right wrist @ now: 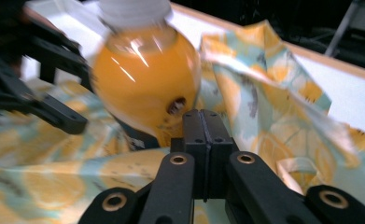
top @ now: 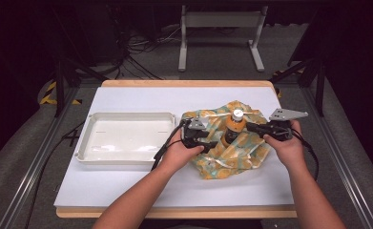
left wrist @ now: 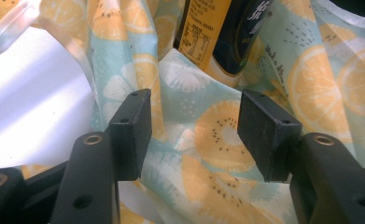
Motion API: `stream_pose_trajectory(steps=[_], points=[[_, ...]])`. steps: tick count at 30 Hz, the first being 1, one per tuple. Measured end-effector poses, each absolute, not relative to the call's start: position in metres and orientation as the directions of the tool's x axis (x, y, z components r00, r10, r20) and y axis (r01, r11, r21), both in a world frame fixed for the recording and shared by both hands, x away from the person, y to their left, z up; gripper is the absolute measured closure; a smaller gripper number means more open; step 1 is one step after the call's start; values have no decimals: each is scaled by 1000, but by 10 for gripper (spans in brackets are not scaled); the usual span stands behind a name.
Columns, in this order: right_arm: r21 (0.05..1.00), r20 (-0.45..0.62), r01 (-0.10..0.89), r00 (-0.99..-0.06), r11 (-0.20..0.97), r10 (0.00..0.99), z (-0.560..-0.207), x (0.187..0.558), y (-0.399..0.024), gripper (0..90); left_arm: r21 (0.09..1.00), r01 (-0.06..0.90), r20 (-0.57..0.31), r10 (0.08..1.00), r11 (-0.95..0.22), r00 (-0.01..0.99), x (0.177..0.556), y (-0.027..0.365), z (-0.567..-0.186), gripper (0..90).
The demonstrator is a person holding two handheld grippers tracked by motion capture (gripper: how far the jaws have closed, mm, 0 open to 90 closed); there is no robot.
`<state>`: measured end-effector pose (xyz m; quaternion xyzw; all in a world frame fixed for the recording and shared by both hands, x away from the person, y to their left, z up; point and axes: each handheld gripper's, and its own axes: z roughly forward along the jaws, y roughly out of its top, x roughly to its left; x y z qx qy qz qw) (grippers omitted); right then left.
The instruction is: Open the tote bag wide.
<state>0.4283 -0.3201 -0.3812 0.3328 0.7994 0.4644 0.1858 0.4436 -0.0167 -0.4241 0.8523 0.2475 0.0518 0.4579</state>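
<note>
A bottle of orange drink (top: 235, 125) with a white cap stands upright on a crumpled bag printed with lemon slices (top: 232, 155), right of the table's centre. My left gripper (top: 212, 143) is open just left of the bottle. In the left gripper view its jaws stand wide apart over the bag's fabric (left wrist: 208, 135), with the bottle's label (left wrist: 222, 32) just ahead. My right gripper (top: 250, 127) is shut at the bottle's right side. In the right gripper view its tips (right wrist: 203, 123) are pressed together against the bottle's shoulder (right wrist: 145, 79), with nothing visible between them.
A shallow white tray (top: 84, 143) lies empty on the left half of the white table top. The table's wooden edge (top: 184, 83) runs along the back. Beyond it stand a grey frame (top: 220, 21) and cables on the floor.
</note>
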Motion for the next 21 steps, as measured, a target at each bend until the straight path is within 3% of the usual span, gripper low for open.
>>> stream_pose_trajectory(steps=[7, 11, 17, 21], points=[[815, 26, 430, -696, 388, 717, -403, 436, -320, 873, 806, 376, -143, 466, -458, 873, 442, -16, -424, 460], [786, 12, 451, -695, 423, 719, -414, 434, -323, 770, 813, 372, -139, 470, -448, 872, 442, -16, -423, 425], [761, -3, 468, -689, 448, 724, -426, 428, -330, 664, 844, 360, -161, 454, -397, 877, 441, -16, -419, 291], [765, -9, 471, -674, 439, 739, -430, 424, -334, 493, 867, 327, -146, 437, -376, 888, 437, -16, -413, 237]])
